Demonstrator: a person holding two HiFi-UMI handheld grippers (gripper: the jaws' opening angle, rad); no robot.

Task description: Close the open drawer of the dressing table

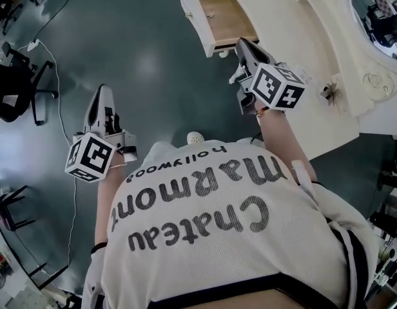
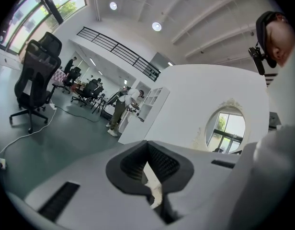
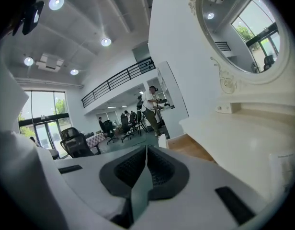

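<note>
The dressing table (image 1: 314, 76) is white and fills the upper right of the head view, with its oval mirror (image 1: 379, 11) at the corner. Its drawer (image 1: 218, 15) stands pulled out, showing a bare wooden bottom and a white front panel (image 1: 189, 2). My right gripper (image 1: 242, 45) is shut on nothing, its tip just short of the drawer's near side. In the right gripper view the closed pads (image 3: 157, 169) point past the drawer's wooden inside (image 3: 186, 147). My left gripper (image 1: 101, 92) is shut and empty, out over the dark floor, well left of the drawer.
A black office chair (image 1: 11, 89) and a white cable (image 1: 63, 121) lie on the floor at the left. Another chair base (image 1: 11, 205) sits lower left. The person's shoe (image 1: 195, 137) shows below the drawer. People and chairs (image 2: 90, 90) stand far off.
</note>
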